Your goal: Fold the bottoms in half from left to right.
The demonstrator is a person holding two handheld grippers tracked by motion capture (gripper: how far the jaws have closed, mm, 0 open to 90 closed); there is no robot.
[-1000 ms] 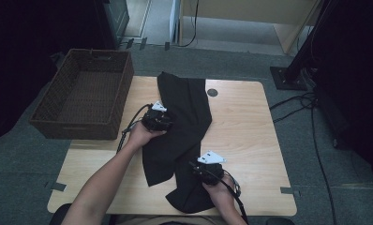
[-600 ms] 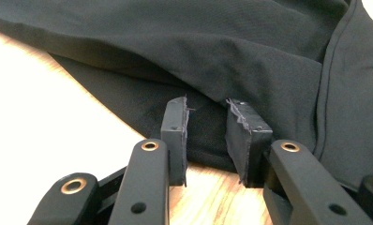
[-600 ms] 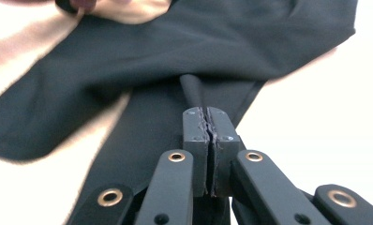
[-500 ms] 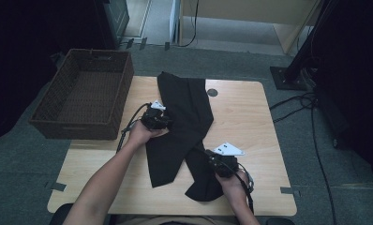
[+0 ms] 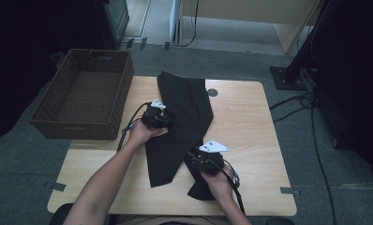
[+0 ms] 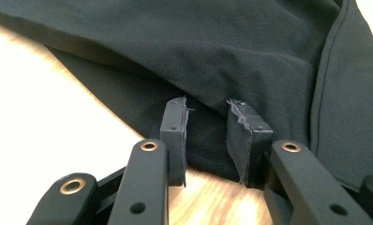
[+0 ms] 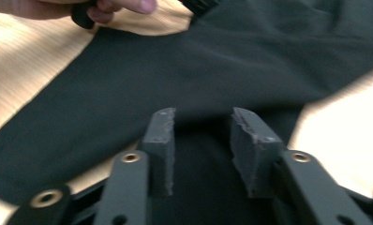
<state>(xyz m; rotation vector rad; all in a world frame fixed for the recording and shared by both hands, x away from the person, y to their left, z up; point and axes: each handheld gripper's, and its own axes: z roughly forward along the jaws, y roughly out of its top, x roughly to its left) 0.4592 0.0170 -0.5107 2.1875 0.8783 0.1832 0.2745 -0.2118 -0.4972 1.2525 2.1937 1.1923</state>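
1. Pale wooden table (image 5: 250,122) carries your long black fabric garment (image 5: 184,101), beside a brown wicker basket (image 5: 84,93).
2. Left gripper (image 6: 205,136) and right gripper (image 7: 201,150): jaws apart, gripping nothing.
3. Soft, limp cloth; pinch a hemmed edge.

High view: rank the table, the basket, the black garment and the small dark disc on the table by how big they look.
1. Table
2. Basket and black garment: these look about alike, so I won't rank them against each other.
3. Small dark disc, by far the smallest.
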